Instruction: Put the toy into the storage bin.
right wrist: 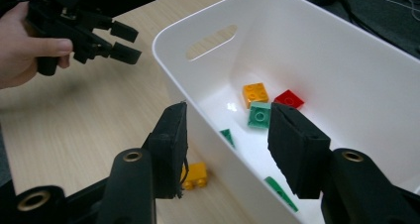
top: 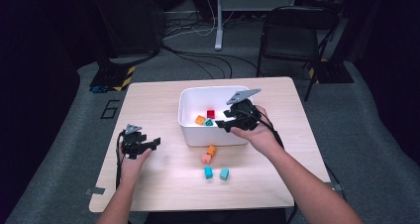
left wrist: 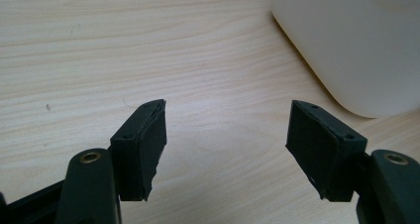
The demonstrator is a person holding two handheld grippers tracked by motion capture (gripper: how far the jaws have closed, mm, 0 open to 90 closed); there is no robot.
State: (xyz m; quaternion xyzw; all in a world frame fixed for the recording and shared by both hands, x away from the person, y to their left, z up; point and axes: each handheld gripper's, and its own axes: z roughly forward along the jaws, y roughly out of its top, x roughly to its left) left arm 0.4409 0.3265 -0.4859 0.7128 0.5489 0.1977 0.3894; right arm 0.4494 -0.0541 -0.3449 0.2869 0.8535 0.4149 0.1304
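A white bin (top: 190, 130) stands mid-table and holds an orange brick (right wrist: 255, 93), a red brick (right wrist: 289, 99) and a green brick (right wrist: 259, 115). My right gripper (top: 221, 124) hovers over the bin's near right part. Its jaws are open, nothing is between the pads, and the bin's wall (right wrist: 208, 120) lies below the gap of the right gripper (right wrist: 230, 152). My left gripper (top: 154, 143) rests low at the left of the table. The left gripper (left wrist: 225, 149) is open over bare wood, with the bin's corner (left wrist: 356, 45) ahead of it to the right.
Loose bricks lie on the table in front of the bin: an orange one (top: 211, 150), a pink one (top: 206, 158) and two teal ones (top: 208, 172) (top: 224, 173). A black chair (top: 292, 35) and floor cables are beyond the table's far edge.
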